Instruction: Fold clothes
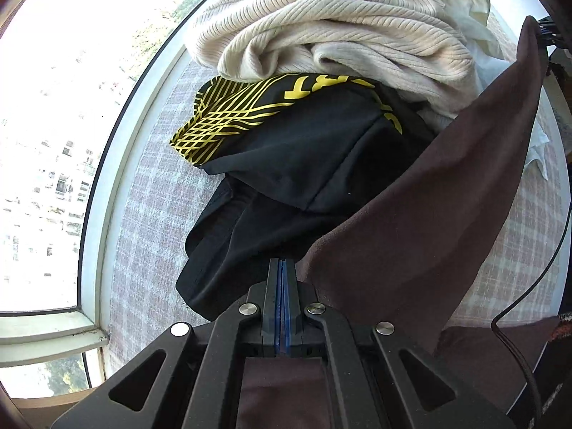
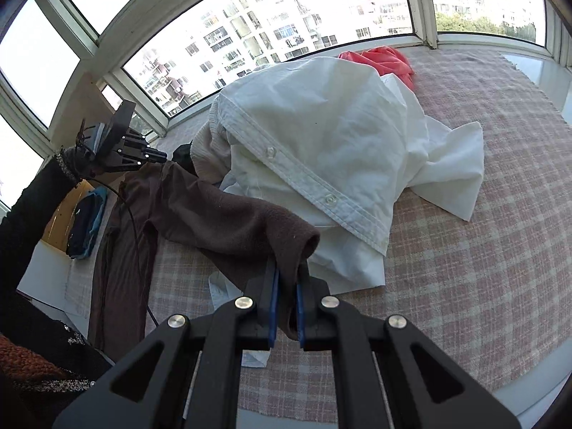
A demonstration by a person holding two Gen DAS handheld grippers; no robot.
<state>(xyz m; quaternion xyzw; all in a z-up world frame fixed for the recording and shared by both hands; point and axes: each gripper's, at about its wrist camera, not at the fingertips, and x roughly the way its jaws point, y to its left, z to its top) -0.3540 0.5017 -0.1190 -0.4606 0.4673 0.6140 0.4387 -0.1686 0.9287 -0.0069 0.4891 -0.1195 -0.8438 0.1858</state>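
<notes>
brown fleece is bunching in the right gripper [image 2: 286, 279], its jaws pinching one end of the brown garment [image 2: 228, 214]. the cloth is stretching leftward to the left gripper [image 2: 157, 155], pinching the other end, so its long axis is running between them above the checked blanket [image 2: 464, 250]. behind, the white shirt [image 2: 339, 143] is hiding most of the clothes pile.
</notes>
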